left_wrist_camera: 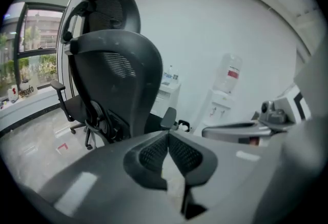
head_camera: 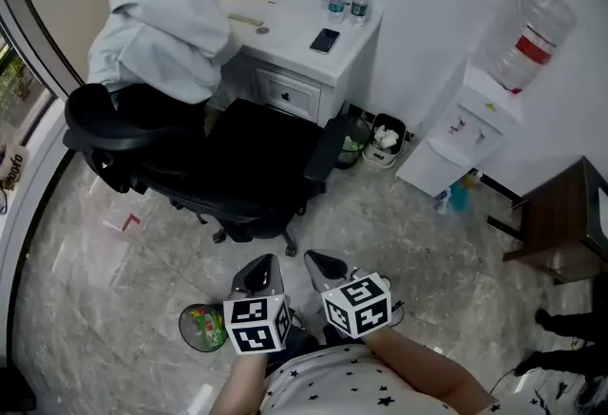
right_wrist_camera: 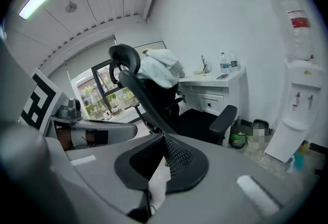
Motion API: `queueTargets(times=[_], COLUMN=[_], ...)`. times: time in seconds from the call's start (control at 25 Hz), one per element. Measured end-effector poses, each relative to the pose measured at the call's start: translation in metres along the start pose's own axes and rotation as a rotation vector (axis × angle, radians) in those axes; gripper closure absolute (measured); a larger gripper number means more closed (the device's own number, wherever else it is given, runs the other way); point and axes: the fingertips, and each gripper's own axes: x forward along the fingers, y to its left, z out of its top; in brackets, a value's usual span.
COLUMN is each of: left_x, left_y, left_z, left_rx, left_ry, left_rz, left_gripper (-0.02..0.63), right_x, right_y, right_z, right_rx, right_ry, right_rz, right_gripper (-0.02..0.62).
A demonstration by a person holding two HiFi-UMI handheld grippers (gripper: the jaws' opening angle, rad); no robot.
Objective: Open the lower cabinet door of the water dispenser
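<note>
Steep downward head view of a small office. At the bottom centre, a person in a star-print shirt (head_camera: 332, 385) holds two tongs side by side, each carrying a marker cube. The left tongs (head_camera: 258, 273) are closed, and the left gripper view shows the mesh pads meeting at their tips with nothing between them. The right tongs (head_camera: 325, 267) are also closed and empty. Both point forward and somewhat downward over the grey marble floor (head_camera: 408, 242).

The water dispenser (head_camera: 465, 133) stands at the right of the frame against the white wall, well apart from both tongs. An upturned clear bottle (head_camera: 527, 33) sits on top of it. In the right gripper view its lower door (right_wrist_camera: 284, 143) appears near the right edge as a plain white panel that looks shut.

A black chair (head_camera: 247, 166) fills the middle of the frame, between the tongs and a white surface (head_camera: 294, 28) at the top centre. A pale garment (head_camera: 161, 28) is draped over the chair's headrest. On the surface lie a phone (head_camera: 325, 40) and two small bottles (head_camera: 347, 0).

Two bins (head_camera: 385, 140) sit on the floor between the surface and the dispenser. A dark wooden table (head_camera: 560, 223) is at the right edge. A round green object (head_camera: 201, 326) lies on the floor just left of the left tongs.
</note>
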Motion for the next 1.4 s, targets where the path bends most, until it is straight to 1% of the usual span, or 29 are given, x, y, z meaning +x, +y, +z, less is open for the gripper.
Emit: queueTargets(times=[0.16,0.4,0.52,0.68,0.88,1.08,1.28,1.4], left_x=[0.036,0.103,0.135,0.173,0.213,0.250,0.299,0.344], left_y=[-0.051,-0.147,-0.195,-0.256,-0.324,-0.376,-0.408,-0.424], left_z=[0.014,0.036,0.043,0.049,0.040,0.021,0.001,-0.014], left_rx=[0.026,0.035,0.069,0.102,0.135,0.186,0.241,0.261], left_ry=[0.014,0.045,0.063,0.082,0.139,0.219,0.287,0.318], left_rz=[-0.019,-0.079,-0.125,-0.164,-0.227,-0.277,-0.325,-0.346], left_gripper=[0.600,0.600,0.600,0.600,0.600,0.600,0.600,0.600], right_x=[-0.022,-0.065,-0.088,-0.118,-0.154,-0.177,-0.170,-0.158], right_y=[-0.061,-0.168,-0.220,-0.282,-0.352,-0.405,-0.453,-0.499], right_z=[0.014,0.032,0.034,0.033,0.013,-0.015,-0.052,-0.072], right_rx=[0.017,0.053,0.087,0.121,0.201,0.275,0.383,0.419], right_ry=[-0.017,-0.036,-0.041,-0.047,-0.033,-0.004,0.016,0.022], right_rz=[-0.027,-0.081,-0.132,-0.178,-0.252,-0.315,-0.386,-0.445], right_gripper=[0.598,0.598,0.598,0.598,0.598,0.598,0.598,0.598])
